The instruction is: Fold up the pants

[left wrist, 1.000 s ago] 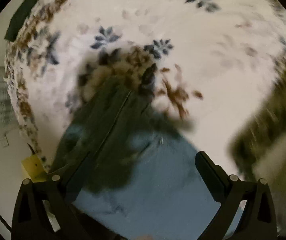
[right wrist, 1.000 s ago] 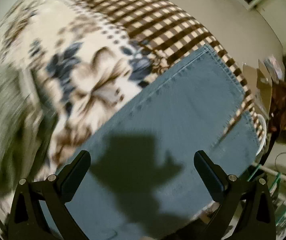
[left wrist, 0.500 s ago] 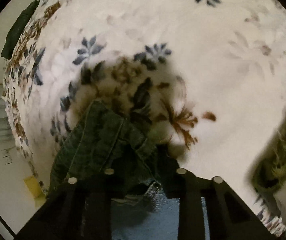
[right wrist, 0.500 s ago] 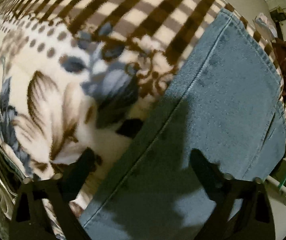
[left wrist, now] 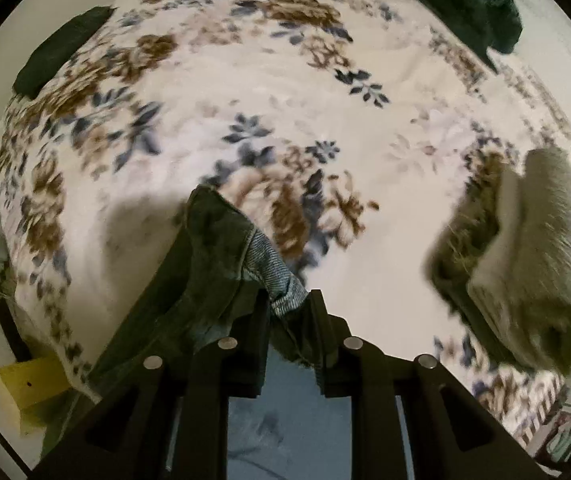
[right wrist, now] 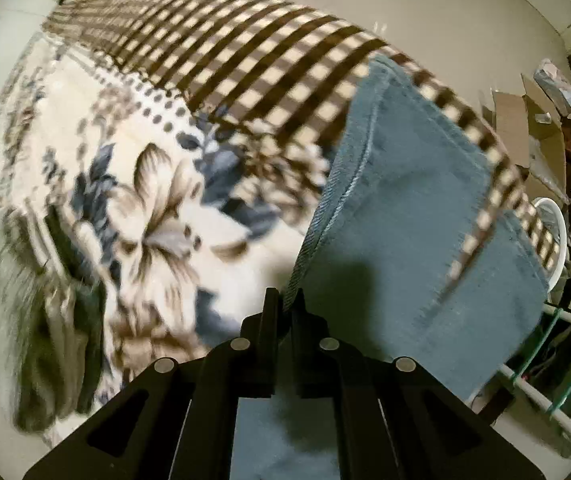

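Note:
Blue jeans lie on a floral blanket (left wrist: 365, 92) on a bed. My left gripper (left wrist: 289, 300) has its jaws closing tight on a bunched fold of the jeans (left wrist: 213, 264). That fold is raised off the blanket and shows the darker inner side of the denim. In the right wrist view my right gripper (right wrist: 285, 300) points down. Its jaws are closing on the seamed side edge of the jeans (right wrist: 405, 220), and the pads pinch the seam. Both jeans legs run away toward the checked border of the blanket (right wrist: 245, 60).
A fuzzy grey-olive cloth (left wrist: 525, 260) lies on the bed to the right, and shows as a fuzzy cloth (right wrist: 17, 320) at the left for the right wrist. A dark green garment (left wrist: 477, 0) sits at the far edge. Cardboard boxes (right wrist: 525, 128) and a white rack (right wrist: 545, 392) stand on the floor.
Both grippers stood open over the jeans; now both are shut on denim. The left one has risen with its fold, and the right one has shifted to the side seam.

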`<state>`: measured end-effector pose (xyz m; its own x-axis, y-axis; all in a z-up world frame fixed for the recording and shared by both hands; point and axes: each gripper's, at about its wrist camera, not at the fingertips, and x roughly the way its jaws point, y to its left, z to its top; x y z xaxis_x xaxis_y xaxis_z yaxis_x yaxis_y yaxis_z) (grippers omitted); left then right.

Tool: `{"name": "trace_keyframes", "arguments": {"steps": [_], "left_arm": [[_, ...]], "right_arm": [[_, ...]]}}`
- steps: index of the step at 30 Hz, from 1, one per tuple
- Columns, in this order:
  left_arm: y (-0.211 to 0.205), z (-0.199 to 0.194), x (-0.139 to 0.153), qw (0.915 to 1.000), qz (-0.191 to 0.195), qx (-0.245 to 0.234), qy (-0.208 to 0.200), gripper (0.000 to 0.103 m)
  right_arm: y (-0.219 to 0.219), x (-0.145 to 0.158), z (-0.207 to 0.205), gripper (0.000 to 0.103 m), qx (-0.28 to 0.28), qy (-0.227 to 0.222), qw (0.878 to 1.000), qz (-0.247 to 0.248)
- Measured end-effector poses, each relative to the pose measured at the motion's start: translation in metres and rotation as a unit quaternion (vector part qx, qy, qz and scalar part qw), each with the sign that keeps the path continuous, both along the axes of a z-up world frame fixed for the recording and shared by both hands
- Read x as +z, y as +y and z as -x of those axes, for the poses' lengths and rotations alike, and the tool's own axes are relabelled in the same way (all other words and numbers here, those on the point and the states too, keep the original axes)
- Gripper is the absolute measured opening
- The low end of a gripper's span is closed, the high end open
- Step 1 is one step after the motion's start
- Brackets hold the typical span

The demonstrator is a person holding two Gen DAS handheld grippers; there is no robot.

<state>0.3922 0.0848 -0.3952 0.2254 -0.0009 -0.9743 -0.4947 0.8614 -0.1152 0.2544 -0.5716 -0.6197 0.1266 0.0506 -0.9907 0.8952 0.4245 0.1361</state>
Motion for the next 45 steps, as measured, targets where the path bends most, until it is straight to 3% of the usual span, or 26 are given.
{"name": "trace_keyframes", "arguments": {"steps": [4, 8, 12, 17, 21, 24, 25, 28, 31, 33, 34, 43, 45], "left_arm": [[0.03, 0.06, 0.013, 0.9996, 0.009, 0.009, -0.023, 0.015], [0.045, 0.125, 0.002, 0.9998, 0.005, 0.014, -0.012, 0.015], [0.06, 0.183, -0.047, 0.999, 0.006, 0.033, 0.03, 0.015], [0.067, 0.219, -0.123, 0.996, -0.002, 0.052, 0.072, 0.015], [0.071, 0.224, -0.152, 0.9955, -0.008, 0.058, 0.074, 0.015], [0.069, 0.225, -0.153, 0.9958, -0.016, 0.056, 0.07, 0.018], [0.066, 0.225, -0.149, 0.9959, -0.021, 0.053, 0.07, 0.018], [0.058, 0.23, -0.127, 0.9969, -0.034, 0.043, 0.056, 0.021], [0.041, 0.236, -0.104, 0.9977, -0.045, 0.021, 0.046, 0.045], [0.028, 0.236, -0.095, 0.9981, -0.045, 0.009, 0.04, 0.075], [0.015, 0.236, -0.09, 0.9982, -0.047, -0.005, 0.035, 0.078], [-0.083, 0.201, -0.102, 0.9903, -0.034, -0.13, 0.035, 0.079], [-0.106, 0.197, -0.106, 0.9862, -0.04, -0.156, 0.038, 0.079]], "right_arm": [[-0.021, 0.015, 0.06, 0.005, 0.016, -0.014, 1.0, -0.004], [-0.02, 0.013, 0.135, 0.005, 0.036, -0.004, 0.999, -0.001], [-0.015, -0.021, 0.192, 0.004, 0.039, 0.023, 0.999, -0.008], [-0.006, -0.069, 0.221, 0.004, 0.051, 0.05, 0.997, -0.002], [-0.004, -0.1, 0.238, 0.005, 0.059, 0.062, 0.996, 0.003], [-0.01, -0.117, 0.247, 0.005, 0.051, 0.057, 0.997, -0.021], [-0.015, -0.119, 0.25, 0.009, 0.049, 0.044, 0.997, -0.035], [-0.032, -0.113, 0.27, 0.039, 0.035, 0.017, 0.998, -0.058], [-0.053, -0.097, 0.297, 0.049, 0.001, -0.016, 0.999, -0.049], [-0.069, -0.09, 0.313, 0.05, -0.025, -0.036, 0.998, -0.039], [-0.079, -0.086, 0.32, 0.05, -0.041, -0.044, 0.998, -0.033], [-0.147, -0.104, 0.337, 0.05, -0.157, -0.092, 0.983, -0.028], [-0.151, -0.109, 0.334, 0.046, -0.174, -0.098, 0.98, -0.015]]}}
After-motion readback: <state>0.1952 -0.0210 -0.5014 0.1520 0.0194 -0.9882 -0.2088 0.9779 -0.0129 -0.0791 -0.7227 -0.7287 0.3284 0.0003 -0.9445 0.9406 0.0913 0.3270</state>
